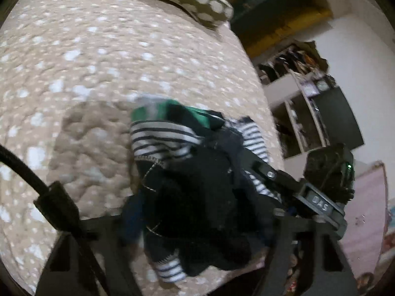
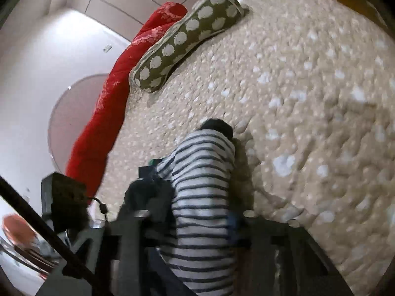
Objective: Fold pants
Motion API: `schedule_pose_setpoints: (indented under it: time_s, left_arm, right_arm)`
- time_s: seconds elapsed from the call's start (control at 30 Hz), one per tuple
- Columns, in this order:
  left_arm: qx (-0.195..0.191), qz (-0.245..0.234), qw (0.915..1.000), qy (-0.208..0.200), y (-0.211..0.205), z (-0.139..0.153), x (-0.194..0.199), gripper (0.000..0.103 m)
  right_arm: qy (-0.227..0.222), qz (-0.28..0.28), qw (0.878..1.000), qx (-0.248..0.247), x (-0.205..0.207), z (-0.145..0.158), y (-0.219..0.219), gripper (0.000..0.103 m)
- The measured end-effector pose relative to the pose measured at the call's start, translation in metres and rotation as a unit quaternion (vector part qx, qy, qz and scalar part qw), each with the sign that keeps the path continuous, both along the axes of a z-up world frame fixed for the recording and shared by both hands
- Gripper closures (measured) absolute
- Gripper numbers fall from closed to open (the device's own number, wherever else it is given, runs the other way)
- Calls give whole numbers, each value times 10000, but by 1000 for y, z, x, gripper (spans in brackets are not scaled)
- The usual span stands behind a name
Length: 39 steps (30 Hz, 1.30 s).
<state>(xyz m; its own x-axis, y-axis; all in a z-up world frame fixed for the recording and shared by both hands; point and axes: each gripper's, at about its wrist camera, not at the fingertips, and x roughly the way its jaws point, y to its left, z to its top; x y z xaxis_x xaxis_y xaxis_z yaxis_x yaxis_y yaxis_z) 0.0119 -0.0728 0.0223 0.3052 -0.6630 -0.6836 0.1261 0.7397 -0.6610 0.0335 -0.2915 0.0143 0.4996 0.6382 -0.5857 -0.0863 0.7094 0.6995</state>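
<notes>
The pants are dark fabric with white-and-navy striped parts and a green band, bunched up and held above the beige quilted bed. My left gripper is shut on the dark bunch; its fingers are buried in the cloth. In the right wrist view the striped pants drape over my right gripper, which is shut on them. The other gripper shows to the right in the left wrist view, close against the cloth.
A green pillow with white dots lies at the bed's far end, beside a red blanket. Beyond the bed edge stand shelves and a dark cabinet. A black cable runs at the left.
</notes>
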Motion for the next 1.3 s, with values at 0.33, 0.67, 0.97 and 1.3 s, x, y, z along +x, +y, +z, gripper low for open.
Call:
schedule_pose_setpoints:
  time_s: [0.33,0.67,0.97,1.3]
  left_arm:
    - [47,33,9994,-331,1,51,50,59]
    - [257,363,9990,88,13,17,77,56]
    - [1060,947,9817,-1266,38,87,3,46]
    - [2458,1472,8942,-3439,7,162,-87,11]
  right_arm:
    - [-643,-261,9976,8,15,63,11,80]
    - [-471,-971,9807,-1632,30,49,0,59]
    - [-930,-249,9769,-1907,-26,54,55,60]
    - [-1273,-1490,9594,-2028,-119,96,4,50]
